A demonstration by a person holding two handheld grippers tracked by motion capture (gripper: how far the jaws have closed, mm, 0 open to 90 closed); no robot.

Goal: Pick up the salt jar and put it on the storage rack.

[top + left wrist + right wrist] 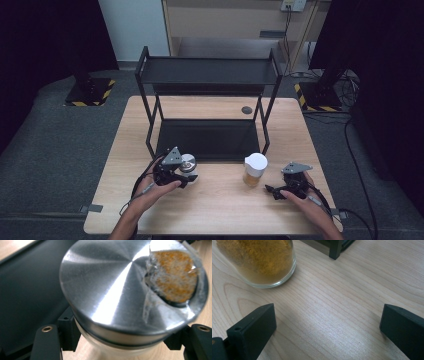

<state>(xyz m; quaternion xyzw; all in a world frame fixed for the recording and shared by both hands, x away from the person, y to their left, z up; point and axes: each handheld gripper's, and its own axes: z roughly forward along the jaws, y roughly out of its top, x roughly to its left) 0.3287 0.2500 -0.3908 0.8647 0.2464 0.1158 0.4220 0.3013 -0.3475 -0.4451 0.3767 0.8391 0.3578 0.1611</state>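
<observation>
In the high view, the left gripper (186,176) is seen clamped on a metal-lidded jar (188,163) just in front of the black rack (207,70), while the right gripper (272,190) is held low over the table (220,205), beside a white-lidded jar (255,169) of orange powder. In the left gripper view, the brushed lid (105,282) and its window onto orange powder are brought close, details lost from above, with glass pressed between both jaws. In the right gripper view, the jaws are shown wide apart over bare wood, the powder jar's (262,262) base lying beyond them
</observation>
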